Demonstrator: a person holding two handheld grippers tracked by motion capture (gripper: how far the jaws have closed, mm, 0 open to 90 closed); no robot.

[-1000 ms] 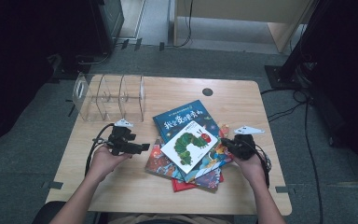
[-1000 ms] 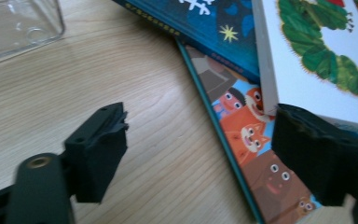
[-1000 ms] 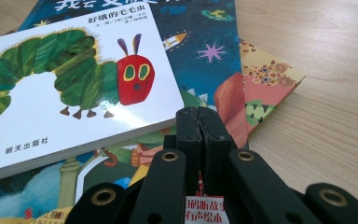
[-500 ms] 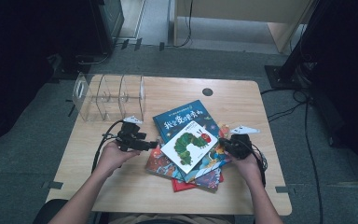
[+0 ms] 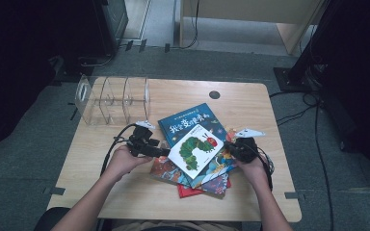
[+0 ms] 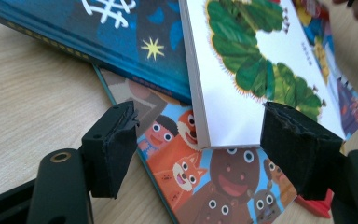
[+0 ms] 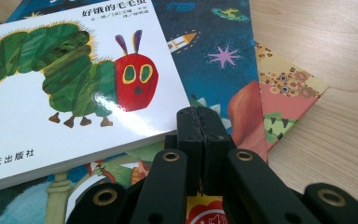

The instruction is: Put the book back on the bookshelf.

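Note:
A white caterpillar book [image 5: 196, 147] lies on top of a fanned pile of picture books, over a blue book [image 5: 188, 120]. My left gripper [image 5: 163, 152] is at the white book's left corner. In the left gripper view that corner [image 6: 223, 121] sits between the jaws of the left gripper [image 6: 200, 140]. The jaws have just been closing, but both pads stand clear of the book. My right gripper [image 5: 229, 148] rests at the pile's right side. In the right gripper view the right gripper [image 7: 200, 126] is shut with nothing between its jaws, just beside the white book [image 7: 74, 93].
A clear acrylic divider rack [image 5: 113, 98] stands at the table's back left. A round cable hole [image 5: 215, 95] is in the wooden table top [image 5: 77, 163]. An orange cartoon book [image 6: 191, 172] and a red one [image 5: 188, 192] lie under the pile.
My left gripper has moved right, from beside the pile up to the white book's corner. My right gripper has stayed where it was.

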